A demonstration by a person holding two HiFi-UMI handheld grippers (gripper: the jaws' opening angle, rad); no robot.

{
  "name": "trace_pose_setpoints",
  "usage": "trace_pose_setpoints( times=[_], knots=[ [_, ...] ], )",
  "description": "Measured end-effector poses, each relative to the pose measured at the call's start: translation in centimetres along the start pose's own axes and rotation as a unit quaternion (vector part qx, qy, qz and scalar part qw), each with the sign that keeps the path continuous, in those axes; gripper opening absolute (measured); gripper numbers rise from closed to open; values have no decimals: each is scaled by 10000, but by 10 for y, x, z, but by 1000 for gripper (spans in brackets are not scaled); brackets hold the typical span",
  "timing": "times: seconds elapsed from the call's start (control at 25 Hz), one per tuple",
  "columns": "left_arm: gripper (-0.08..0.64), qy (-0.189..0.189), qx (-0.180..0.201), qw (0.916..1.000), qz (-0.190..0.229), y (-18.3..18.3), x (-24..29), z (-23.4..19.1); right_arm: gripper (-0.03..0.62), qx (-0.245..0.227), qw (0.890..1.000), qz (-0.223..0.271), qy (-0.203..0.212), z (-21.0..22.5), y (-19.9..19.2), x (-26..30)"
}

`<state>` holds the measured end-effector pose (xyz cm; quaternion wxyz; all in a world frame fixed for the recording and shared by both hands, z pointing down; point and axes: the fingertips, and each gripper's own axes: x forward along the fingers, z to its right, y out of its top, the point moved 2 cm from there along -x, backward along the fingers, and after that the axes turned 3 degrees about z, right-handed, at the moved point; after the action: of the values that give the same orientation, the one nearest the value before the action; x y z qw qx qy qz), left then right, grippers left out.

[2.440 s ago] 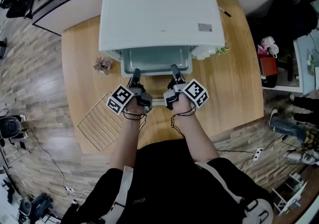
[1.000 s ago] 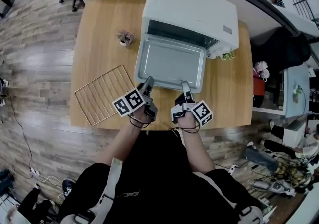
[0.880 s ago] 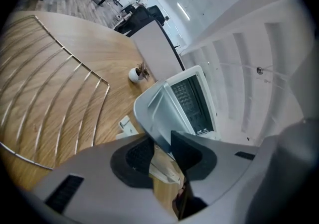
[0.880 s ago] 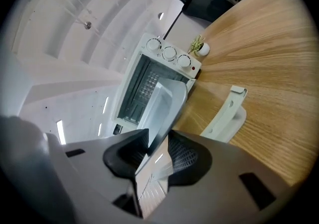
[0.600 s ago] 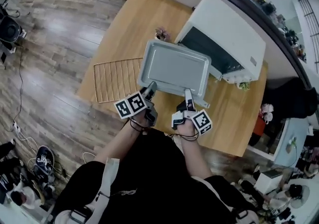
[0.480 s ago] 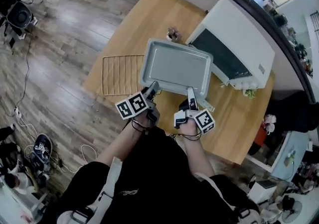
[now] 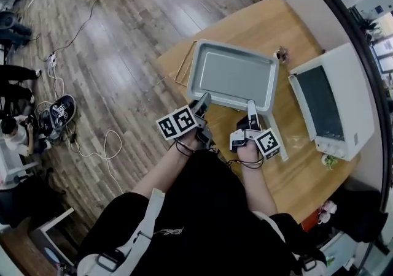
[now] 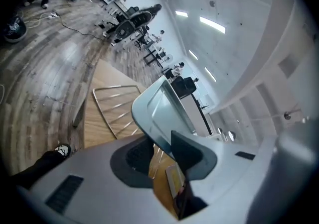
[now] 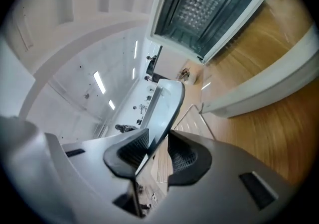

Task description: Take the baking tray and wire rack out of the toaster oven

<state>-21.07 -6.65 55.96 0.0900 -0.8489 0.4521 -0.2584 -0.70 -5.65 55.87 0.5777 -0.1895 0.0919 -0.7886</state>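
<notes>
Far left in the head view lies the wooden floor [image 7: 110,54] with loose cables, beside the corner of the wooden tabletop [image 7: 295,164]. The wire rack [image 7: 182,67] lies flat on this left part of the tabletop, and only its left edge shows from under the baking tray [image 7: 233,75]. The tray is outside the toaster oven, empty, and both grippers carry it by its near rim above the rack. The left gripper [image 7: 204,99] is clamped on the left part of that rim. In the left gripper view its two dark pads pinch the thin grey edge, and the rack shows below on the wood. The right gripper [image 7: 251,107] is clamped on the right part of the same rim, and the right gripper view shows the rim pinched between its ribbed pads. Just past the far right corner of the tray stands a small potted plant [image 7: 282,55]. The white toaster oven [image 7: 344,100] stands at the right end of the tabletop, near the tray but apart from it, and its cavity is open toward the tray.
</notes>
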Motion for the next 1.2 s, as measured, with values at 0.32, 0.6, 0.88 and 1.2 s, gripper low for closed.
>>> trace_pose_setpoints(
  times=[0.32, 0.6, 0.88, 1.2],
  knots=[
    [114, 406, -210, 9965, 706, 38, -40, -39, 127, -48, 9958, -845, 350, -22, -56, 38],
    [114, 518, -243, 9962, 663, 48, -39, -53, 129, -36, 9945, -1022, 216, -20, -70, 50],
    [114, 560, -239, 9971, 456, 52, -30, -62, 130, 34, 9953, -964, 45, -10, -77, 55],
    [115, 617, -321, 9975, 149, 48, -15, -72, 132, 115, 9954, -896, -328, 5, -77, 54]
  ],
)
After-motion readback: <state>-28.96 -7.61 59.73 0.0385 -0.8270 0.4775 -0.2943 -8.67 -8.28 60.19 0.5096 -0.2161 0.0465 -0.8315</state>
